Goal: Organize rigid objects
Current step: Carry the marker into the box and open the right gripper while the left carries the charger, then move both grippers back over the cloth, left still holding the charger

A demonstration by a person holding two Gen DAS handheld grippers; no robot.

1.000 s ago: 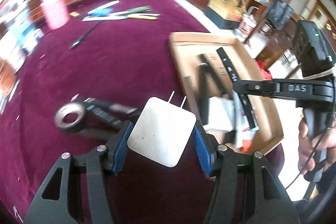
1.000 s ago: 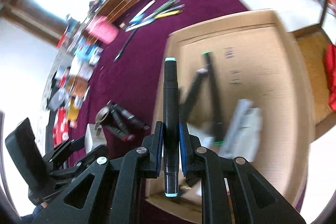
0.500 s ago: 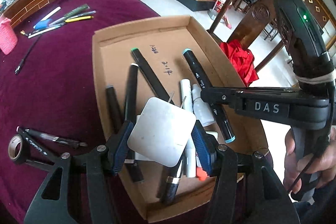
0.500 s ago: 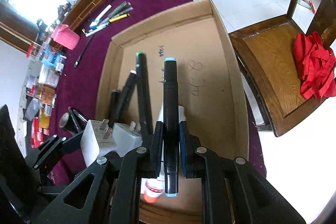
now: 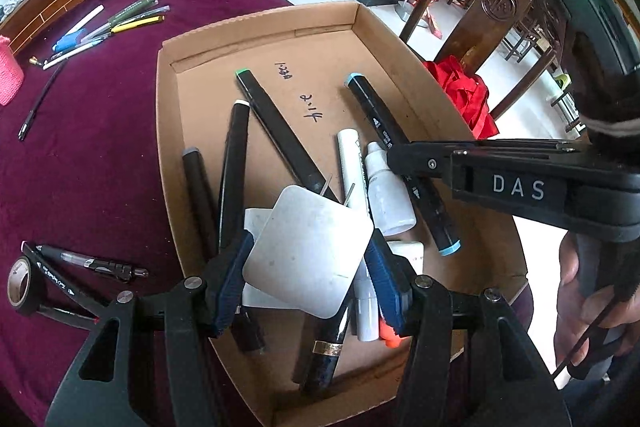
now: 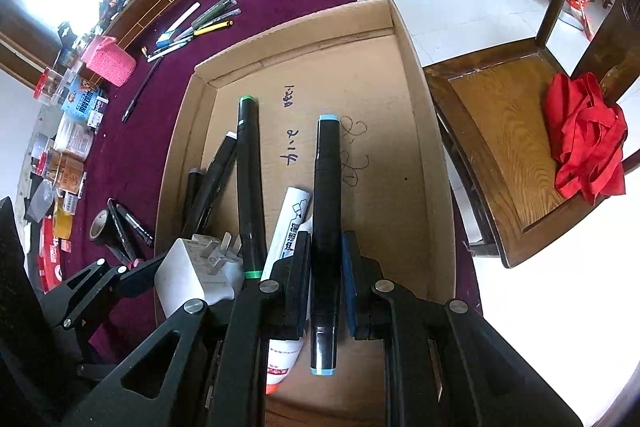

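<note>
Left wrist view: left tongs (image 5: 308, 263) angled steeply down over near end of cardboard box (image 5: 168, 131), blue pads clamped on both sides of white charger (image 5: 306, 255); its two prongs point toward far side. Charger hangs above pile in box, w/ another white block partly hidden beneath it. Box sits on worktop (image 5: 88, 155) w/ maroon cloth, near its right edge. Inside box: several black markers lying lengthwise, one green-tipped (image 5: 280, 135), white marker (image 5: 352, 163), small white bottle (image 5: 386, 195), a gold-banded pen at near end.

Right tongs (image 5: 404, 163) come in from right in this view, held level across box, a person's hand (image 5: 576, 311) wrapped round the grip at lower right. Right wrist view: right tongs (image 6: 326, 275) also tipped steeply down, drawn together on black marker w/ light-blue caps (image 6: 326, 203), gripped toward its near end, far end pointing along box floor. Can't tell if far tip touches cardboard.

Left of box on cloth: tape roll (image 5: 22, 283) w/ a few black pens beside it. Far left: loose pens in a bunch (image 5: 112, 25), pink knitted holder (image 6: 110, 63). Right of worktop, wooden chair (image 6: 492, 131) w/ red cloth (image 6: 588, 139) on seat.
</note>
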